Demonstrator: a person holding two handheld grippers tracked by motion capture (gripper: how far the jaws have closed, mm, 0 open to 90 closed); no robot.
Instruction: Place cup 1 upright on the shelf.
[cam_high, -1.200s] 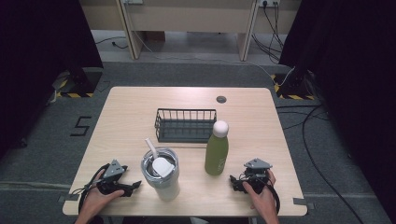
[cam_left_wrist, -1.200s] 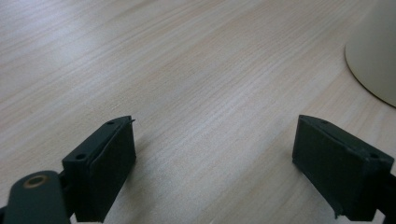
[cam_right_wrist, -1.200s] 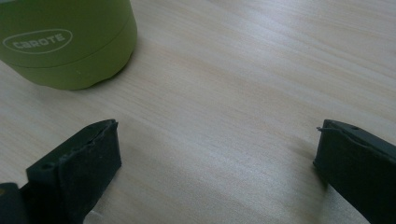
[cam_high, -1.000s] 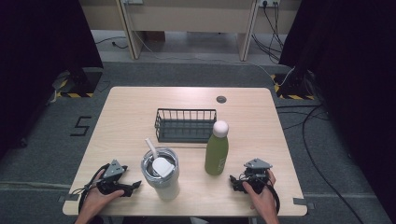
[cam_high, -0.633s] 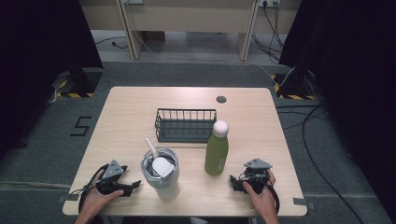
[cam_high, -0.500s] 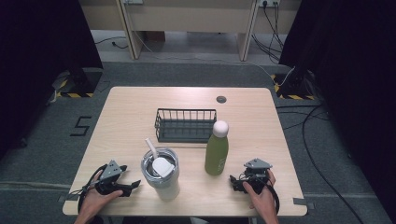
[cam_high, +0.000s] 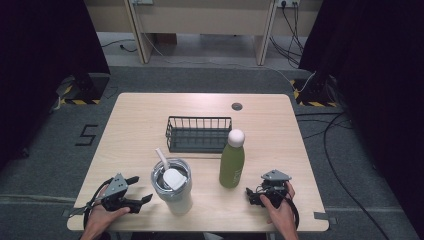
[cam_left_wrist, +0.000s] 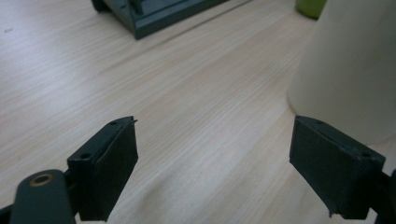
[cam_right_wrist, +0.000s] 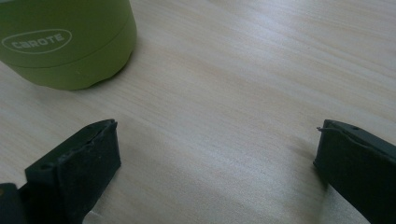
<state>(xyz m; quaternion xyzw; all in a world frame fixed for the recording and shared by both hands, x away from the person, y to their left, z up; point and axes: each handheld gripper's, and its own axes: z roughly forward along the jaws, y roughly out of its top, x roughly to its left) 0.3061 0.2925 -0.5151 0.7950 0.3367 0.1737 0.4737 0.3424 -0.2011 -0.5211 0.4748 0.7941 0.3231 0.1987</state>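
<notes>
Tumbler (cam_high: 172, 186) and green bottle (cam_high: 232, 160) are what the two grippers sit nearest to, so I'm treating those as the things in play. Using the wire basket (cam_high: 198, 134) as the landmark: the tumbler stands in front of its left end, toward the person, and the bottle stands just in front of its right end, close to the rim but whether it touches I can't tell. Both are upright on the wooden table (cam_high: 135, 120)

Left gripper (cam_high: 134, 191) rests on the table to the left of the tumbler, jaws spread wide with nothing between them; its own view has the pale tumbler wall (cam_left_wrist: 355, 65) right past one jaw. Right gripper (cam_high: 253, 195) sits front-right of the bottle, jaws also wide apart and empty, with the bottle's base (cam_right_wrist: 65, 42) off to one side in its view

Handling guess: the tumbler looks like steel, stiff and probably slick, top-heavy with that lid and straw (cam_high: 162, 158) sticking out, so I'd grab the lower body, not the lid. Can't tell if it's full, so keep it level. The bottle is a smooth rigid cylinder, tall and narrow, easy to tip. I'd squeeze it around the middle of the green part, square on, since a round smooth wall could slide out of flat jaws
</notes>
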